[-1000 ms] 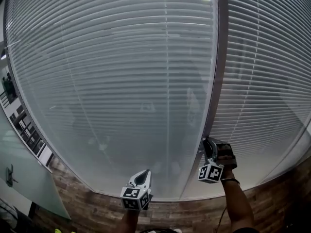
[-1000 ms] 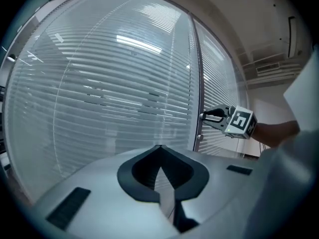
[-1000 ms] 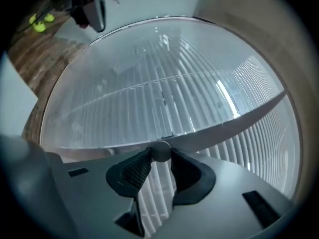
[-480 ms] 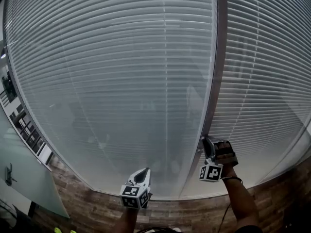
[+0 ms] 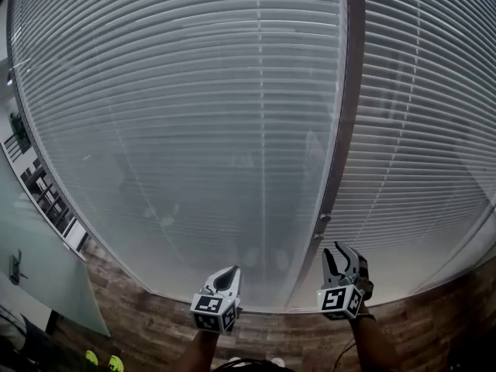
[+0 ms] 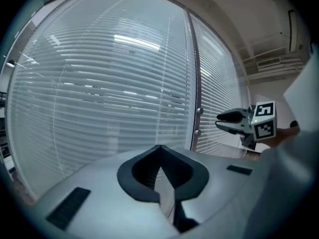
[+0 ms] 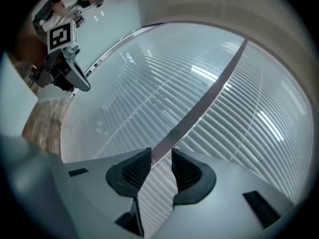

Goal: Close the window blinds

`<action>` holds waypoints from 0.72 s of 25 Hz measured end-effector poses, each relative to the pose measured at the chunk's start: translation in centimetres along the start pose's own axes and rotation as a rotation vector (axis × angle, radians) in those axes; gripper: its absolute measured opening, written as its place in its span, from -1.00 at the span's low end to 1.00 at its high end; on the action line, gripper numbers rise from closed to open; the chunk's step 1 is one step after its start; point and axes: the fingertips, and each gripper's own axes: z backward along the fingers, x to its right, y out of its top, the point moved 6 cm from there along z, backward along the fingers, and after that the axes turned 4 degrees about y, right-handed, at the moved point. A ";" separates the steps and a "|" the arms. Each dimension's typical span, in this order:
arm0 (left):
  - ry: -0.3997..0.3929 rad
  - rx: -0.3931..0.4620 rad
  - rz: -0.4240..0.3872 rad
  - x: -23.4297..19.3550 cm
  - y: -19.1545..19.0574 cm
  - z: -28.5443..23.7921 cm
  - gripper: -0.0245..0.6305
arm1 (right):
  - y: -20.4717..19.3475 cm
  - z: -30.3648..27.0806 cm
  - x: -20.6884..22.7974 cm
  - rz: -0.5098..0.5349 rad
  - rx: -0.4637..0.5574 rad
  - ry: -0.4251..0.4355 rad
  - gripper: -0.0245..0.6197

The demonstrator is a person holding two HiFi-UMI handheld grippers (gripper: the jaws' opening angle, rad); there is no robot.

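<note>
Blinds (image 5: pixel 178 130): lowered behind the glass across both panes, filling the wall straight ahead
Frame post (image 5: pixel 346 130): dark upright between the panes, small knob (image 5: pixel 322 220) low on it
Left claw (image 5: pixel 227 273): low before the left pane, tips pressed together, nothing between them
Right claw (image 5: pixel 339 253): just below the knob, not touching it, jaws spread and empty

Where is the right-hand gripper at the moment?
In the head view it is at lower right: the right gripper hovers open, just below the small knob on the dark post between the blinds.
</note>
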 end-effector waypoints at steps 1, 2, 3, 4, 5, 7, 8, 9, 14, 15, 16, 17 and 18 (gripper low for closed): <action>0.008 0.005 -0.007 0.2 -0.1 0.1 -0.93 | -0.5 0.4 -0.7 -0.042 0.000 0.020 -0.53; 0.017 0.005 -0.016 0.4 -0.3 0.2 -0.93 | -0.9 0.8 -1.3 -0.079 0.003 0.038 -0.53; 0.027 0.005 -0.024 0.5 -0.5 0.4 -0.93 | -1.3 1.1 -1.8 -0.120 0.007 0.054 -0.53; 0.040 0.008 -0.030 0.7 -0.6 0.6 -0.93 | -1.7 1.3 -2.1 -0.167 0.012 0.067 -0.53; 0.054 0.014 -0.033 0.7 -0.6 0.8 -0.93 | -2.3 1.4 -2.3 -0.219 0.020 0.073 -0.54; 0.086 0.021 -0.025 0.9 -0.6 1.2 -0.93 | -3.8 1.0 -2.4 -0.330 0.045 0.063 -0.77; 0.099 0.019 -0.016 1.1 -0.7 1.5 -0.93 | -4.7 0.7 -2.5 -0.383 0.050 0.056 -0.87; 0.107 0.012 -0.007 1.4 -1.1 1.7 -0.93 | -5.6 0.5 -2.7 -0.433 0.044 0.055 -0.91; 0.120 -0.010 0.018 1.6 -3.5 3.0 -0.93 | -6.8 2.1 -4.3 -0.605 -0.029 0.042 -0.91; 0.124 -0.013 0.025 1.4 -3.8 3.2 -0.93 | -6.9 2.3 -4.8 -0.621 -0.025 0.041 -0.91; 0.126 -0.014 0.032 1.2 -4.1 3.3 -0.93 | -7.0 2.4 -5.2 -0.632 -0.024 0.044 -0.91; 0.124 -0.016 0.038 1.0 -4.3 3.4 -0.93 | -7.0 2.6 -5.7 -0.642 -0.028 0.050 -0.91; 0.116 -0.020 0.039 1.0 -4.3 3.6 -0.93 | -7.1 2.8 -6.3 -0.649 -0.033 0.055 -0.91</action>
